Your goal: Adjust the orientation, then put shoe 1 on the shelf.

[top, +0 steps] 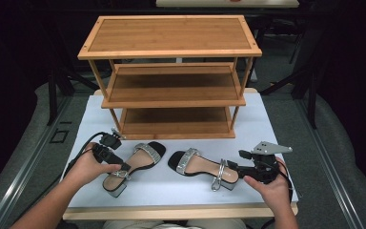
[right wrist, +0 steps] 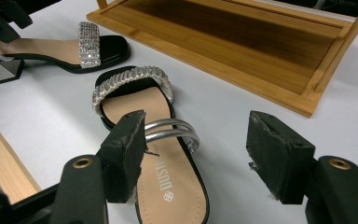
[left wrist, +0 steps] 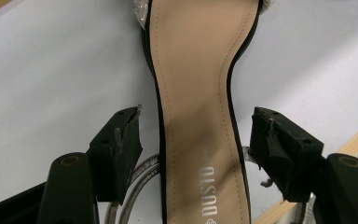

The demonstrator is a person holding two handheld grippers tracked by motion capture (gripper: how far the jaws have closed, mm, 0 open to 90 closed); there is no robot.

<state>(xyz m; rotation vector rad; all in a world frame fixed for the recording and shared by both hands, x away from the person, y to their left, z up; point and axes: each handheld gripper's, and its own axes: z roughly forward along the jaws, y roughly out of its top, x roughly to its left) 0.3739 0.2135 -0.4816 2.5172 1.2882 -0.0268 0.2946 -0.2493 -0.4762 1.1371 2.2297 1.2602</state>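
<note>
High view: two block-heel sandals lie on white table (top: 276, 129) before wooden shoe rack (top: 171, 71). Left hand (top: 88, 167) reaches in from lower left, left gripper (top: 119, 168) at heel of left sandal (top: 133, 164); jaws apart, straddling its insole without touching. Right hand (top: 271, 186) holds right gripper (top: 228, 167) level behind right sandal (top: 202, 168); jaws apart, gripping nothing.

A staged lab setup: white-topped table (top: 271, 129), dark surrounds, black stand legs (top: 52, 90) behind.
</note>
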